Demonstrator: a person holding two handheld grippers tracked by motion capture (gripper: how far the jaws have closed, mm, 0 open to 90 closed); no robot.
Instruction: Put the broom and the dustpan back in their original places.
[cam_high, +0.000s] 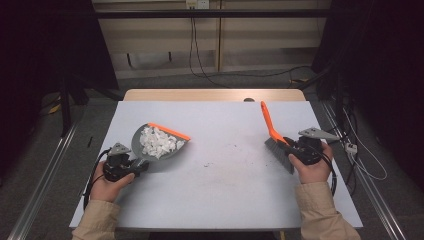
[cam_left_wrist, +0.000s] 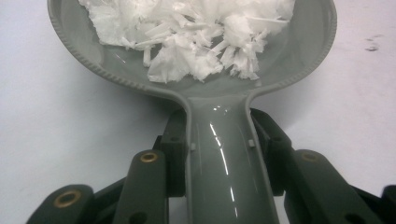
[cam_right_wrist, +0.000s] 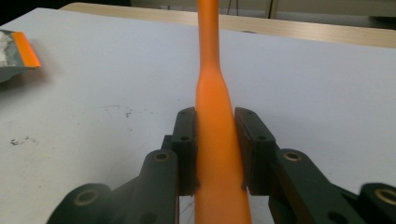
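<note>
Clamped around the glossy grey plastic handle of the round grey dustpan (cam_left_wrist: 196, 88), the left gripper (cam_high: 131, 166) is seen with its two black jaws pressed against the handle's sides. A heap of white shredded paper scraps (cam_left_wrist: 191, 32) is carried in the dustpan's bowl. An orange rubber lip (cam_high: 169, 131) is shown along the dustpan's far edge in the high view, a part cut off in the left gripper view.

To the right of the dustpan and well apart from it, the right gripper (cam_high: 292, 148) is closed on the orange plastic handle of the small hand brush (cam_right_wrist: 215, 121), the pads tight against both sides. Grey bristles (cam_high: 279, 154) are shown touching the white table top (cam_high: 225, 195) in the high view, whereas they are hidden in the right gripper view. Faint dark specks (cam_high: 220, 162) are left on the table between dustpan and brush.
</note>
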